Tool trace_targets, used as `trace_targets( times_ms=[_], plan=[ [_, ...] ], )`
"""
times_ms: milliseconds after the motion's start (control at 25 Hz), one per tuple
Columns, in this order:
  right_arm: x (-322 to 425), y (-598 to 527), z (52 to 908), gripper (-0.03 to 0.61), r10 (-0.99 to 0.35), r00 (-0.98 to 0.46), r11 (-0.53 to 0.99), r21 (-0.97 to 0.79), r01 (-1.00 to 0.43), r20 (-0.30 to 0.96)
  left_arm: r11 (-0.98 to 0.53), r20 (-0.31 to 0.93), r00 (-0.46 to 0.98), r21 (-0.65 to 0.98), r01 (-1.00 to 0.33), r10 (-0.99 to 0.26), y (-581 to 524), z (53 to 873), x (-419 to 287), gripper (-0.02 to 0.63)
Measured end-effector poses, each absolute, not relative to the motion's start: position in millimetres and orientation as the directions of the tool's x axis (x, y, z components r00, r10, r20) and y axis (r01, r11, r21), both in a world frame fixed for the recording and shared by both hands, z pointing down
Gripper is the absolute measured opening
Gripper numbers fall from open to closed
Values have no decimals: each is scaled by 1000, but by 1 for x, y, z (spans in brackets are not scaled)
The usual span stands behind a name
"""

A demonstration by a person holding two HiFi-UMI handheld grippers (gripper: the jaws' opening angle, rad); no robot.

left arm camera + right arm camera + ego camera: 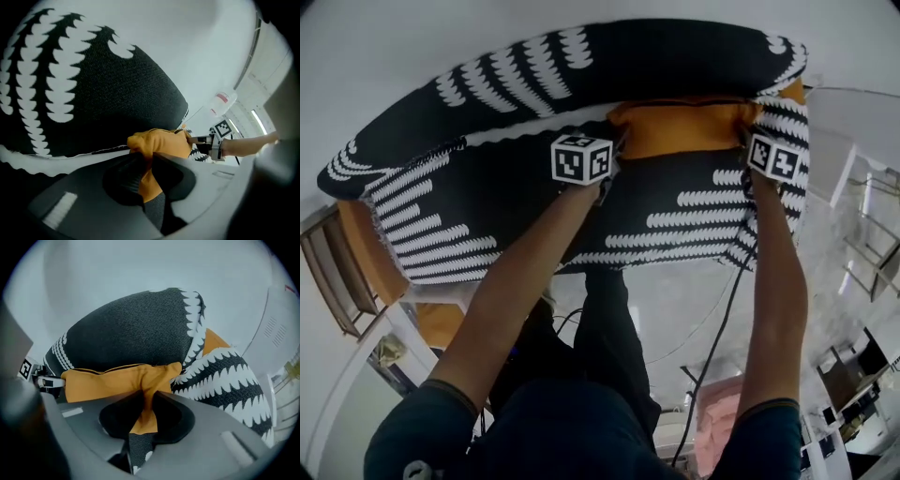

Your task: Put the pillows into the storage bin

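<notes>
White wall (412, 37) and a glossy pale floor (694, 309) surround a heap of large black woven cushions with white scalloped stripes (609, 61). The orange fabric pillow (680, 127) is wedged among them, under the top cushion and above a lower patterned panel (675, 216).

The step in hand looks like the pick-up. The left gripper (149, 164) has its jaws nearly together on a bunched corner of the orange fabric. The right gripper (149, 401) is pinched the same way on a fold at the pillow's other end, so the pillow is held at both ends and sits where it lies, not lifted.

Next, I judge, comes a joint pull up and out from between the cushions, both hands moving together so neither fold slips free, and then a carry to the storage bin. Each grip is on loose cloth rather than stuffing, so the pillow may sag or drag its neighbours along.

Much is hidden. No storage bin shows in any view, so where the pillow must go cannot be told. Most of the orange pillow is buried under the top cushion. Dark, white-dotted cloth shows below the right jaws, and whether that is the pillow's own reverse face or a separate cushion is unclear. Orange patches at the head view's left edge (366, 253) are cut off and hard to identify.
</notes>
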State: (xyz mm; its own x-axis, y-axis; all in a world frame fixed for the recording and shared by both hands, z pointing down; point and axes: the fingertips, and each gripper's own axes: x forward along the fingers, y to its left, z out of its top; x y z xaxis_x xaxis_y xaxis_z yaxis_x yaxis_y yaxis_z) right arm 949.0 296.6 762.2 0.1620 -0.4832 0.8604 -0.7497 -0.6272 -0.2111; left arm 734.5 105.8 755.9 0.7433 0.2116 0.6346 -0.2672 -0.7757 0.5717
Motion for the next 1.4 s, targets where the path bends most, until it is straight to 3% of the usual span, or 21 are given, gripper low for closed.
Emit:
trace_targets(
  times_ms=[640, 1000, 1400],
  plan=[
    [797, 158, 635, 67, -681, 68, -428, -322, -845, 729, -811, 564, 823, 452, -372, -63, -26, 625, 574, 41],
    [660, 33, 545, 63, -779, -70, -208, -362, -909, 624, -800, 510, 817, 353, -484, -269, -118, 533, 417, 40],
    [453, -66, 475, 58, -788, -281, 44, -406, -913, 547, -677, 457, 721, 293, -675, -521, -167, 462, 182, 40]
  ],
)
